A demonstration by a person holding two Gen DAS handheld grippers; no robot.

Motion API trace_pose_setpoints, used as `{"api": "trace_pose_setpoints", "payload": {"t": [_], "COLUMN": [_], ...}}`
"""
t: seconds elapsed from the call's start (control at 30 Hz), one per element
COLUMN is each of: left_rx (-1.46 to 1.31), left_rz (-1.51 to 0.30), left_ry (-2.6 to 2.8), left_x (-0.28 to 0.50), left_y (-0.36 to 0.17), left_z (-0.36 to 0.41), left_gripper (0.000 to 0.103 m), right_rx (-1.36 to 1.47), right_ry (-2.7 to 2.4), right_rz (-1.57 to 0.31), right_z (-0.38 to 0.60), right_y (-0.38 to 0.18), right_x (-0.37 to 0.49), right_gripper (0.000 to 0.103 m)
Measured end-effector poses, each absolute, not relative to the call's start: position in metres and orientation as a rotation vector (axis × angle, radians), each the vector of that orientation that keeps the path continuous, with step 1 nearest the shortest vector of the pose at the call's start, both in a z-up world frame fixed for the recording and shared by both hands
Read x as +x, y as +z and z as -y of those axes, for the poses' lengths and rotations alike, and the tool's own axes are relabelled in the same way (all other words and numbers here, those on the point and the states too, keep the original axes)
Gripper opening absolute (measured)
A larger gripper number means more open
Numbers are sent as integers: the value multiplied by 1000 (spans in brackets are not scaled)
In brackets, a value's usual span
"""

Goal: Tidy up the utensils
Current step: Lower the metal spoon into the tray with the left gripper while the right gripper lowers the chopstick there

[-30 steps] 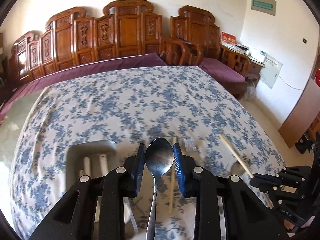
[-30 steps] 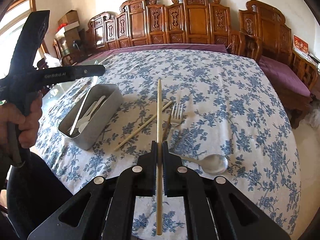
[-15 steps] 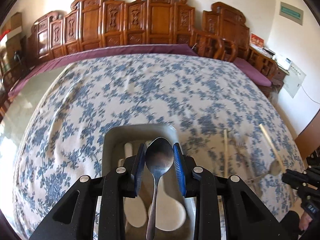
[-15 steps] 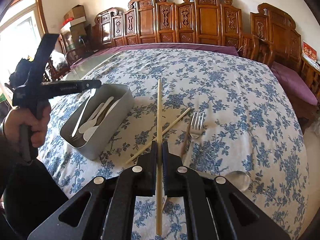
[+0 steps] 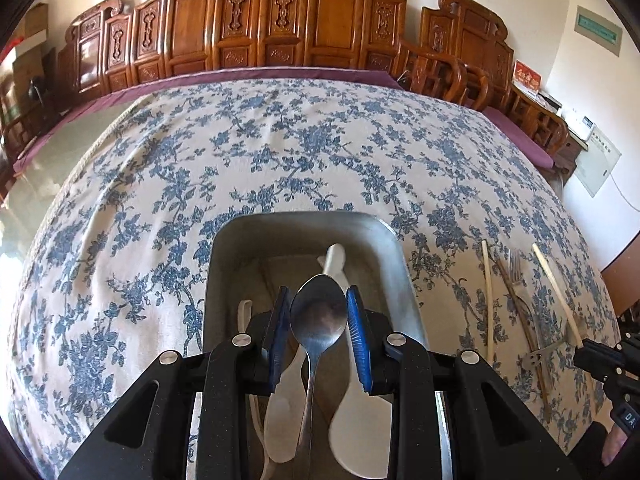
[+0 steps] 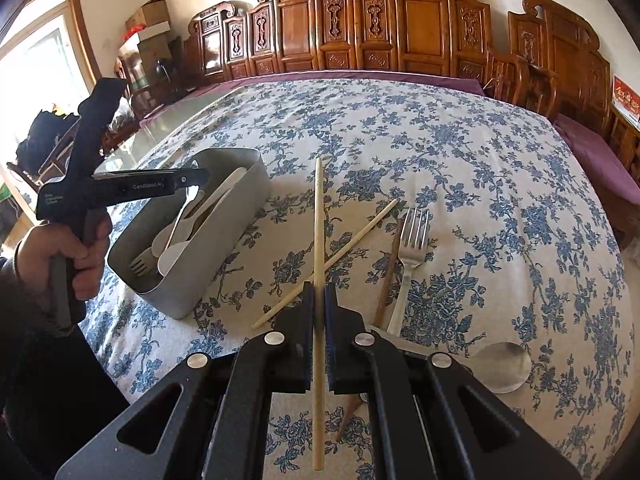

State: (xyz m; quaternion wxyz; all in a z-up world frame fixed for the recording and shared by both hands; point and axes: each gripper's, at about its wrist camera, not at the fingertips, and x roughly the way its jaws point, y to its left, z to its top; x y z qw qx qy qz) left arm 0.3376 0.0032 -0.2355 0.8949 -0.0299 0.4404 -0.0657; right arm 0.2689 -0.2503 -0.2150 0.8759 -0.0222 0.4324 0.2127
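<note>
Your left gripper pinching a metal spoon by its bowl, over the grey bin holding white spoons, your right gripper clamped on a chopstick, above fork and loose chopstick on the tablecloth

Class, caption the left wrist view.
Left hand-held gripper holds a metal spoon over the grey utensil box.

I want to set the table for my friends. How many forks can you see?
2. One metal fork lies on the flowered tablecloth beside a dark chopstick; a second fork lies inside the grey box among white spoons. More could be hidden underneath those.
</note>
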Motion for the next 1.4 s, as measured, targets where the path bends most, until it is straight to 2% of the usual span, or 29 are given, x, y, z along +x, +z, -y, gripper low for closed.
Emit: {"api": "trace_pose_setpoints", "payload": {"t": [0.27, 0.83, 1.4], "left_rx": [-44, 8, -53], "left_rz": [-945, -862, -862], "left_ry": [-125, -85, -16], "left_x": [340, 287, 280], "left_y": [-239, -196, -209], "left_z": [-5, -38, -95], "left_gripper": [27, 27, 27], "right_rx": [-57, -64, 17], "right_ry": [452, 548, 598], "right_rz": [-906, -882, -996], "right_z": [238, 167, 92], "right_y": [-214, -190, -211], "right_x": [271, 274, 315], "right_gripper": [6, 6, 6]}}
